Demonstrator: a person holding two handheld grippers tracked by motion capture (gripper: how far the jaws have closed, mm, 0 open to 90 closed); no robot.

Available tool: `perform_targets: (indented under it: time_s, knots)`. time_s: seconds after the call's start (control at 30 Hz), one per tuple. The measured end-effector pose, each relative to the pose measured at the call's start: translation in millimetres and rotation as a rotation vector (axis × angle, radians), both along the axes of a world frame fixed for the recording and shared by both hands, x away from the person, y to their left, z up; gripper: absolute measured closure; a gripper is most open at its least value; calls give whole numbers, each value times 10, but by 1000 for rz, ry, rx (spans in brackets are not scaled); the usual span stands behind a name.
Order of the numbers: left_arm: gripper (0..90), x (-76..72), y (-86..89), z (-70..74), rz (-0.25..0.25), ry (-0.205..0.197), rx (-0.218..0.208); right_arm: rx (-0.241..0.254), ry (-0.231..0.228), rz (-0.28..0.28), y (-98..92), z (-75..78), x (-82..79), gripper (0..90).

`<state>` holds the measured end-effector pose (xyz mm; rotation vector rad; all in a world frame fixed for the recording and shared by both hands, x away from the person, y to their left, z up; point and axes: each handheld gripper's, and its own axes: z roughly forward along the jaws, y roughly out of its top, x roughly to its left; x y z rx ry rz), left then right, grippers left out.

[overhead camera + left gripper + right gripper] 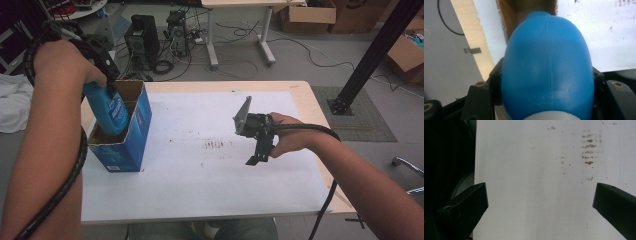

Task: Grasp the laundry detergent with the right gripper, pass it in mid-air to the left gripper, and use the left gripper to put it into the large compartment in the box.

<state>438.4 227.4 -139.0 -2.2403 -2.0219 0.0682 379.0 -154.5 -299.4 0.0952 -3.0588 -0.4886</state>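
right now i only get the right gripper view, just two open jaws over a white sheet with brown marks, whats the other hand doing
Observer: The left gripper is shut on a blue bottle and holds it in the open top of a blue carton.
Operator: is the bottle all the way in
Observer: No. In the high view its lower part is inside the carton and its upper part stands above the rim.
Operator: where's that carton from my right gripper
Observer: At the table's left side; the right gripper hovers over the white sheet, well apart from it.
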Motion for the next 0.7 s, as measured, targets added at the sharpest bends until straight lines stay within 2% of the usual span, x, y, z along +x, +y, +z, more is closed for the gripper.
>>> perform_targets:
  time_s: [0.03,0.07,0.17,0.23,0.27,0.3,0.33,0.37,0.4,0.5,0.57,0.67,0.7]
  knots:
    - [393,0,2,-88,4,1,19,-3,3,6,9,-5,-1,0]
    - [393,0,2,-88,4,1,19,-3,3,6,9,-5,-1,0]
    - [393,-8,19,-222,8,-6,32,-8,4,9,16,-20,3,0]
    - [393,-18,37,-309,14,-10,22,-9,8,3,11,-22,3,0]
    - [393,-18,37,-309,14,-10,22,-8,5,7,8,-24,10,0]
    - [393,-21,60,-403,16,-1,17,-7,6,5,5,-25,13,0]
    - [393,-21,60,-403,16,-1,17,-5,6,4,3,-27,16,0]
    - [393,-26,69,-507,21,3,17,-3,6,3,1,-28,17,0]
    - [393,-26,69,-507,21,3,17,-2,6,3,-1,-30,16,0]
    - [393,-30,77,-654,13,-4,25,-1,9,1,-9,-46,8,0]
    - [393,-28,94,-779,8,-10,17,-6,10,-3,-15,-61,7,0]
    - [393,-28,109,-860,10,-9,13,-6,13,-5,-24,-68,8,0]
    - [393,-29,122,-939,15,-18,9,-7,13,-5,-30,-71,8,0]
